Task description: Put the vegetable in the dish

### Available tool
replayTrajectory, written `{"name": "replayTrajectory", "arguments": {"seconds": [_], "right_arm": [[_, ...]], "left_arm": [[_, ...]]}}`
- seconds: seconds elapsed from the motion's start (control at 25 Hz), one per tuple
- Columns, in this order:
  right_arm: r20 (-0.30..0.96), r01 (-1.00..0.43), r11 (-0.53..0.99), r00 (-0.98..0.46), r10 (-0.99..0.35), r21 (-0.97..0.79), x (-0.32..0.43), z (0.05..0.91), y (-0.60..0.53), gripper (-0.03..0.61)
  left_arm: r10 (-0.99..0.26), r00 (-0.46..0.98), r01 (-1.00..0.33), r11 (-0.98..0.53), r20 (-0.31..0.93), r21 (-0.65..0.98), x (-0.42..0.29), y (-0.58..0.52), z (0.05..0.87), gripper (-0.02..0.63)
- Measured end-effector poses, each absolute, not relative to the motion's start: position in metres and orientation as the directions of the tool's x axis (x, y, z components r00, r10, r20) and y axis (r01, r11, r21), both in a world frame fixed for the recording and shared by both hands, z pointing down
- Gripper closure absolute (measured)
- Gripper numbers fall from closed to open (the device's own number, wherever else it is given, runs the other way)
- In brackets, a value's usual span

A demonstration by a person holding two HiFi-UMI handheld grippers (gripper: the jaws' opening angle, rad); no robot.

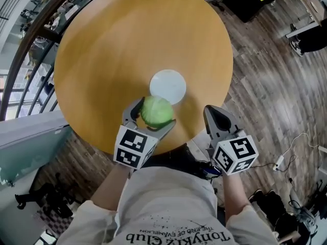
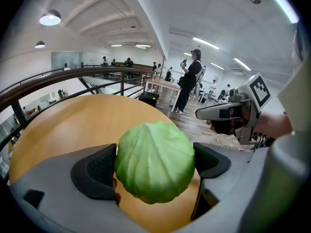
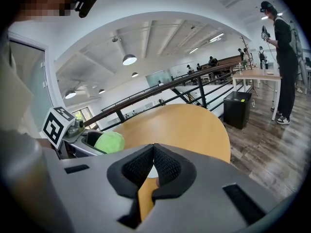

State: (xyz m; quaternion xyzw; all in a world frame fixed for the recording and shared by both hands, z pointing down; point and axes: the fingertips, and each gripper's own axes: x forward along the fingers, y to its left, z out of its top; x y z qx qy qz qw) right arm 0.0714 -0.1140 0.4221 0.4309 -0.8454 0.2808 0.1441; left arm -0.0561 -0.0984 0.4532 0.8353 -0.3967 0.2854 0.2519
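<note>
Left gripper (image 1: 153, 115) clamped on the cabbage (image 1: 157, 111), a pad on each side, held off the round wooden desk (image 1: 112, 50). From the head view, the cabbage overlaps the near rim of the white dish (image 1: 168, 84), not in it. Right gripper (image 1: 217, 117) jaws pressed together, empty, at the desk's near edge, right of the dish.

Table top (image 1: 102, 55): open wood is seen across the upper and left parts of the head view.
Dish (image 1: 168, 86): its white face at frame centre is uncovered; bare wood is seen above it and to its right.
Lower-left approach to the dish: taken up by the left gripper (image 1: 153, 114), clamped on the vegetable (image 1: 156, 111).
Lower right: occupied by the right gripper (image 1: 217, 117), jaws pressed together, at the table's edge.
Upper left: bounded by a railing (image 1: 30, 40).
</note>
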Motion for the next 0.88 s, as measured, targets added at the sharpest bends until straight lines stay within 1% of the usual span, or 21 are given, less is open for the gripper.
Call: {"name": "replayTrajectory", "arguments": {"seconds": [0.36,0.88], "right_arm": [[0.514,-0.805,0.465,-0.594,-0.619,-0.369,0.064,0.447,-0.125,0.557],[0.532,-0.811,0.439,-0.585,-0.612,-0.387,0.064,0.466,-0.131,0.557]], "left_arm": [[-0.493,0.501,-0.806,-0.564,0.711,0.177,-0.056,-0.123,0.489,0.130],[-0.454,0.470,-0.813,-0.556,0.757,0.172,-0.059,-0.147,0.536,0.130]]}}
